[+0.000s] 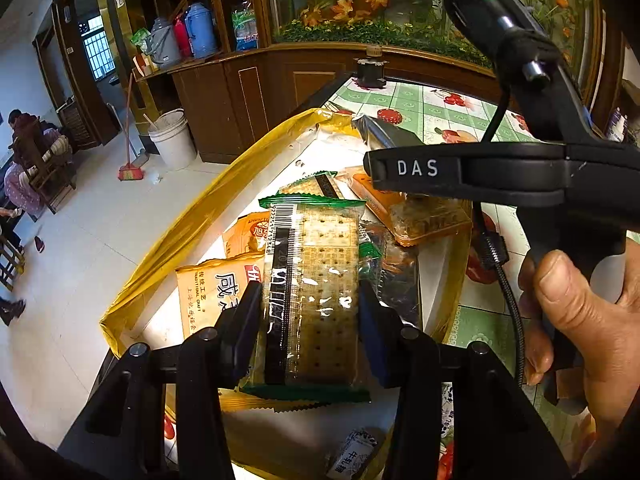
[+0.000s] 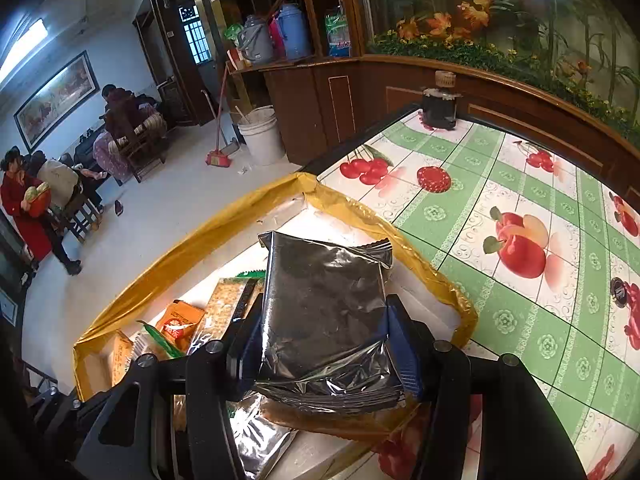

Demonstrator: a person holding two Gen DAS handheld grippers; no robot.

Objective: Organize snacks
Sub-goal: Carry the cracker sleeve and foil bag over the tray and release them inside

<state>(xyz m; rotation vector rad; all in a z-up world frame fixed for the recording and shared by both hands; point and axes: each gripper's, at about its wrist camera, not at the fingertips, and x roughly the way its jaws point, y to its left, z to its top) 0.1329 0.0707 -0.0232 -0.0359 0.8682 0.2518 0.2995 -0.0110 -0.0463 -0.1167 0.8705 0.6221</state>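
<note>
Both hands are over the box (image 1: 168, 248) now, the yellow-taped one at the edge of the table (image 2: 500, 184). On the left of the box, the left gripper (image 1: 310, 312) has its fingers (image 1: 244, 316) clenched on a cracker packet (image 1: 320, 280), clear wrap with green ends, held lengthwise above the pile. Below it inside the box I count two orange-and-cream packets (image 1: 208, 300), one more cracker packet (image 1: 308, 188) further back and an orange tray pack (image 1: 416, 216), though overlap may hide others. To the right of the box's middle, the right gripper (image 2: 324, 344) has its fingers (image 2: 404, 352) grasping a silver foil packet (image 2: 324, 300), one in the grip, with a second silver packet (image 2: 256, 436) lying beneath near the box's front wall. A hand (image 1: 584, 320) is wrapped around that tool's handle. Outside the box, a small white packet (image 1: 352, 456) sits on the table just in front of it.

The step looks like dropping off: both packets are carried over the box. Next, I'd judge, each wants lowering onto a free patch of the box floor, then letting go, without the two tools clashing
</note>
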